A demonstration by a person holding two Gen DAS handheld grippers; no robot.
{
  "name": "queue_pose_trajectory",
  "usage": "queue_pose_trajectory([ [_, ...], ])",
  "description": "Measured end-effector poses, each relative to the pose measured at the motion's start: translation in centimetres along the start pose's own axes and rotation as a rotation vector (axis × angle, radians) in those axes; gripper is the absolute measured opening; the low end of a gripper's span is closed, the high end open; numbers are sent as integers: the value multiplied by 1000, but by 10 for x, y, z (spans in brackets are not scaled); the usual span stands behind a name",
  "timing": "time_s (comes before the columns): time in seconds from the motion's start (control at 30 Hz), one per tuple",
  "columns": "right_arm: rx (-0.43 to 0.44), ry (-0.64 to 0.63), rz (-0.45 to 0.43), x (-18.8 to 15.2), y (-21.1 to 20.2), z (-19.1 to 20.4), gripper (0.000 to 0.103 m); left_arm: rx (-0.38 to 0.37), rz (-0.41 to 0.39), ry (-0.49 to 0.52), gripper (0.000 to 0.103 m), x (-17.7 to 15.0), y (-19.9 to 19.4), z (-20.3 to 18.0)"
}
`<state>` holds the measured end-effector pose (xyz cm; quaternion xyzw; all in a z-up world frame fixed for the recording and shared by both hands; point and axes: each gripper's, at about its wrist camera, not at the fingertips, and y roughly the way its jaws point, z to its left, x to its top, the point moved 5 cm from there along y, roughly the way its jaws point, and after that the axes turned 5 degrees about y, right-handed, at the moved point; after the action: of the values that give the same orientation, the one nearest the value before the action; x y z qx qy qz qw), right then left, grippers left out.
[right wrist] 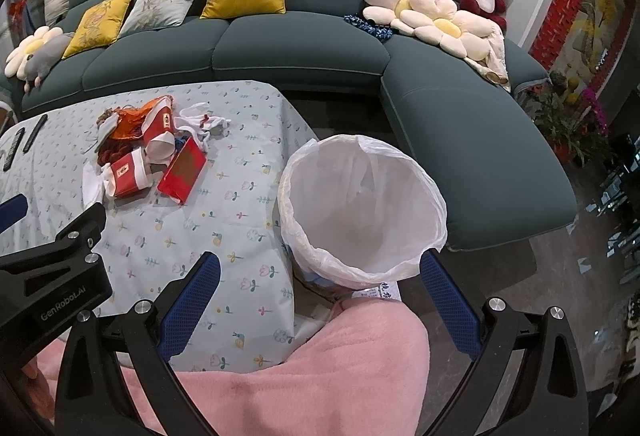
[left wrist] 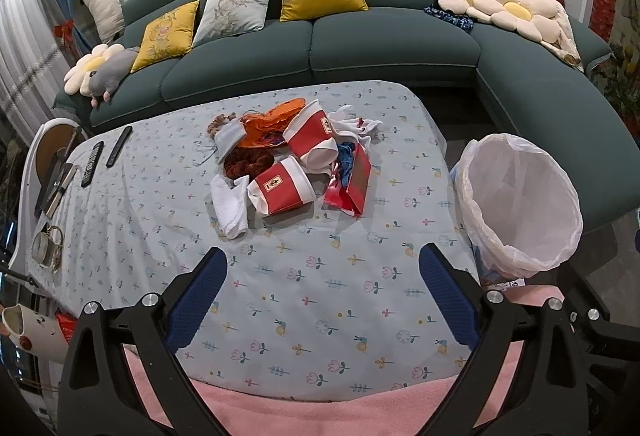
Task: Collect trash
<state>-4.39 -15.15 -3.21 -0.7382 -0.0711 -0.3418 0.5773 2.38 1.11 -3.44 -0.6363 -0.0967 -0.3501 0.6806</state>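
A pile of trash lies mid-table: two red-and-white paper cups [left wrist: 282, 188] [right wrist: 130, 172], a red packet [left wrist: 354, 182] [right wrist: 182, 170], an orange wrapper [left wrist: 268, 124], white tissues [left wrist: 230, 202] and a brown scrunched item [left wrist: 248, 160]. A bin lined with a white bag [left wrist: 520, 204] [right wrist: 362, 208] stands at the table's right edge. My left gripper [left wrist: 324, 290] is open and empty, above the table's near side, short of the pile. My right gripper [right wrist: 320, 296] is open and empty, over the bin's near rim. The left gripper's body [right wrist: 56, 268] shows in the right wrist view.
The table has a flowered cloth [left wrist: 320, 276]. Two remotes [left wrist: 104, 156], a clock [left wrist: 46, 248] and a white tray [left wrist: 48, 152] are at its left. A green sofa [left wrist: 360, 44] with cushions and plush toys runs behind and to the right. A pink blanket [right wrist: 320, 376] is near me.
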Motion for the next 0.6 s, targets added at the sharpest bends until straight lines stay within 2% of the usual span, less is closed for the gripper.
queue_pose_trajectory([
  [0.23, -16, 4, -6, 2, 3, 6, 95, -57, -21, -40, 92, -1, 5, 7],
  [0.4, -22, 4, -2, 4, 9, 14, 95, -72, -11, -63, 92, -2, 19, 20],
  [0.6, -26, -22, 3, 13, 19, 34, 95, -49, -7, -112, 92, -3, 44, 54],
])
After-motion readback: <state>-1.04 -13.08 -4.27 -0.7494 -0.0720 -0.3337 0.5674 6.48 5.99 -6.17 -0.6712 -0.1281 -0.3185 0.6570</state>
